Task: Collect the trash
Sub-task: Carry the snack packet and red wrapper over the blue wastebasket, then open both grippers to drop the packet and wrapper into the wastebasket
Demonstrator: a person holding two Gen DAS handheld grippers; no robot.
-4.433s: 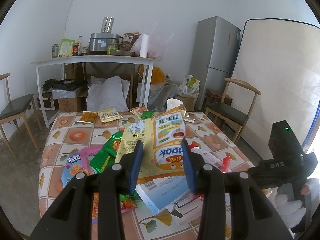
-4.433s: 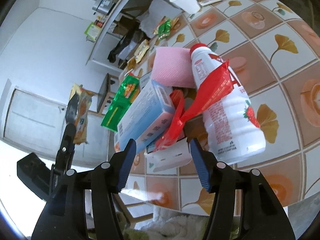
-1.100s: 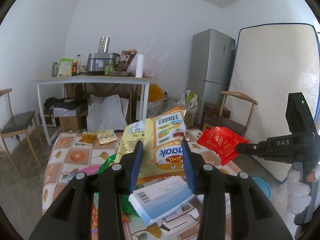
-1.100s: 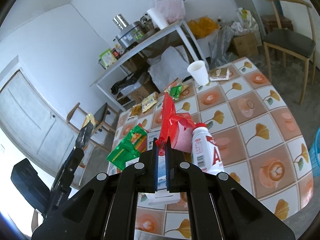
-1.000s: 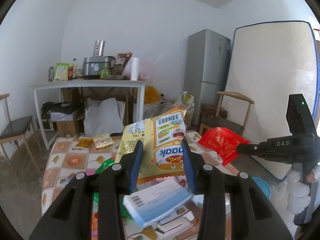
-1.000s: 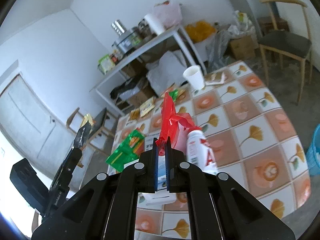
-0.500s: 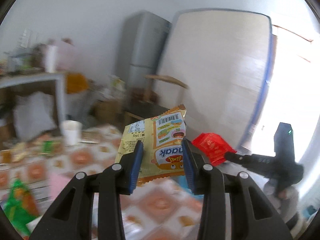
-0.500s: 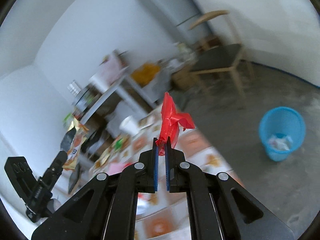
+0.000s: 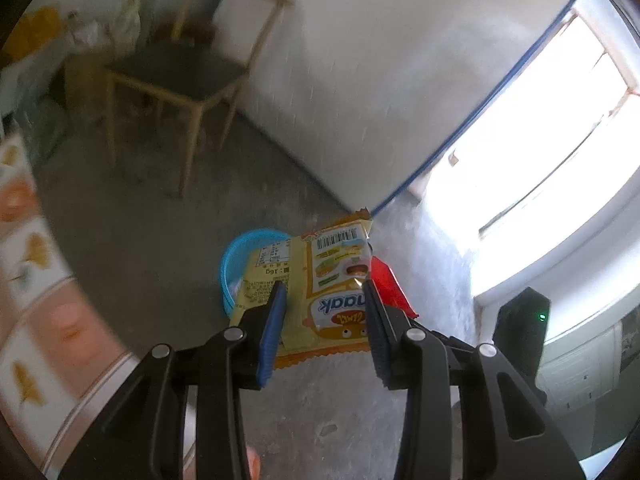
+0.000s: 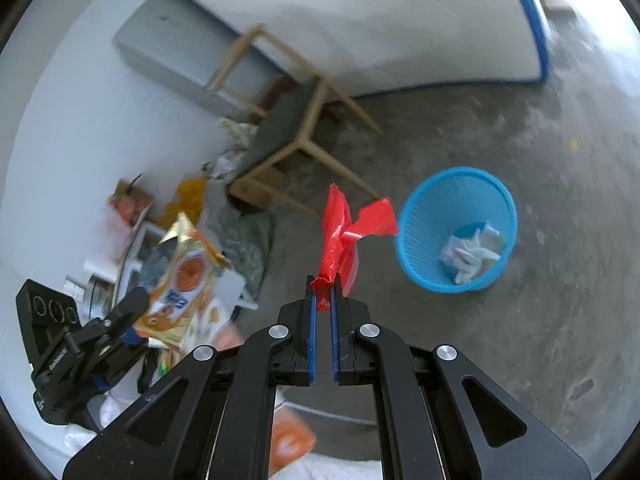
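My left gripper (image 9: 323, 294) is shut on a yellow snack packet (image 9: 316, 280), held upright above the floor. Behind the packet sits a blue waste basket (image 9: 244, 252), partly hidden by it. My right gripper (image 10: 323, 286) is shut on a crumpled red plastic wrapper (image 10: 340, 232). In the right wrist view the blue waste basket (image 10: 456, 228) stands on the floor to the right of the wrapper, with white scraps inside. The left gripper (image 10: 116, 320) with the snack packet (image 10: 188, 280) shows at the lower left there. The red wrapper (image 9: 390, 286) peeks out right of the packet in the left wrist view.
A wooden chair (image 9: 180, 76) stands on the grey concrete floor (image 10: 540, 320) beyond the basket. A mattress with blue piping (image 9: 380, 80) leans on the wall. The tiled table edge (image 9: 36, 320) runs along the left. Bags and boxes (image 10: 224, 184) lie by the chair.
Both grippers swung away from the table toward the floor and tilted down. The blue basket is now close in front of both, and each still holds its piece of trash.
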